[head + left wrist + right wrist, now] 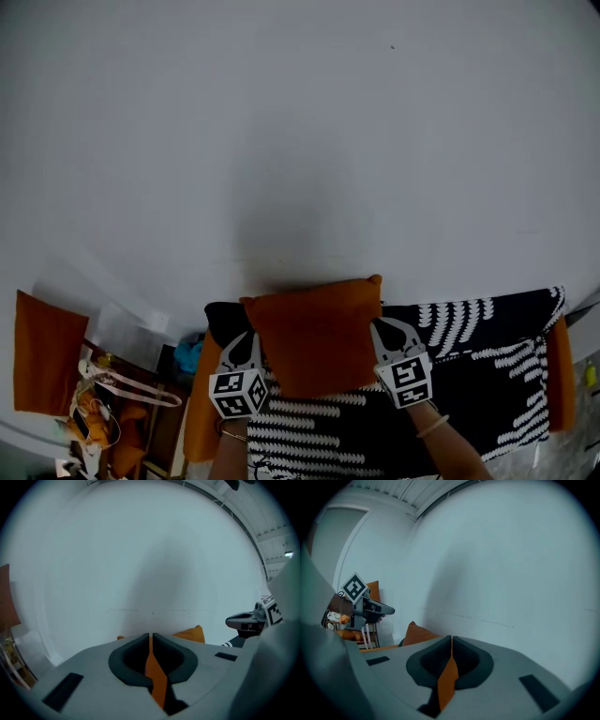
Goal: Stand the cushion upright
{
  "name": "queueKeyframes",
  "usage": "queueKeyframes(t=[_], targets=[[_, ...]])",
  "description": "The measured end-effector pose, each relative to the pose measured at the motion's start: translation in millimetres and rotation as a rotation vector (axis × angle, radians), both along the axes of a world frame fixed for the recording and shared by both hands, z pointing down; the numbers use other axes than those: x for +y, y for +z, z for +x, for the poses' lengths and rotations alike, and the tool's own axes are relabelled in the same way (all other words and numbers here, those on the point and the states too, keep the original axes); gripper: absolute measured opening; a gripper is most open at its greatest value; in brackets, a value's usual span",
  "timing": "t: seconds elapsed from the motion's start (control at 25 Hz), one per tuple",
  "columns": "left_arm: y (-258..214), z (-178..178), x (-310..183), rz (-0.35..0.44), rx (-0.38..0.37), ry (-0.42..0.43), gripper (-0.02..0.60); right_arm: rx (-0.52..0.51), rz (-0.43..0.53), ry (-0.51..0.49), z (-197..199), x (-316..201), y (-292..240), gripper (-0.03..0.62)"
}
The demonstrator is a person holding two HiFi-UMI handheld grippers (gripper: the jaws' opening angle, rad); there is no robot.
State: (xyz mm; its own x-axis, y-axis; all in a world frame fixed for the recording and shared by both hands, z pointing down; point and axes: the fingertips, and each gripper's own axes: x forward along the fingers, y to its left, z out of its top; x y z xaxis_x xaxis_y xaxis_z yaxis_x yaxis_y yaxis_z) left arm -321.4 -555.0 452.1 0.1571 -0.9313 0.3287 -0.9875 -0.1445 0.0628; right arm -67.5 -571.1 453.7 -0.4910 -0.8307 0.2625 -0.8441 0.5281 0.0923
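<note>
An orange cushion is held up between my two grippers, in front of a white wall and above a black-and-white patterned cover. My left gripper pinches the cushion's left edge; a fold of orange fabric shows between its closed jaws. On the opposite edge my right gripper is shut, with orange fabric between its jaws too. The cushion's far corner peeks above the left gripper's body, and its other corner shows in the right gripper view.
The white wall fills most of every view. An orange panel stands at the far left, above a bag and clutter. Orange edges of the seat flank the patterned cover.
</note>
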Motion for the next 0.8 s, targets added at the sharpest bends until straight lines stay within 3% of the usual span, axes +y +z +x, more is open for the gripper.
queueKeyframes(t=[0.32,0.8], targets=[[-38,33,57,0.044,-0.011,0.055,0.020,-0.024,0.024,-0.046,-5,55,-31,0.009],[-100,81,147,0.127,-0.003,0.058,0.020,-0.056,0.110,-0.107,1,143,-93,0.008]])
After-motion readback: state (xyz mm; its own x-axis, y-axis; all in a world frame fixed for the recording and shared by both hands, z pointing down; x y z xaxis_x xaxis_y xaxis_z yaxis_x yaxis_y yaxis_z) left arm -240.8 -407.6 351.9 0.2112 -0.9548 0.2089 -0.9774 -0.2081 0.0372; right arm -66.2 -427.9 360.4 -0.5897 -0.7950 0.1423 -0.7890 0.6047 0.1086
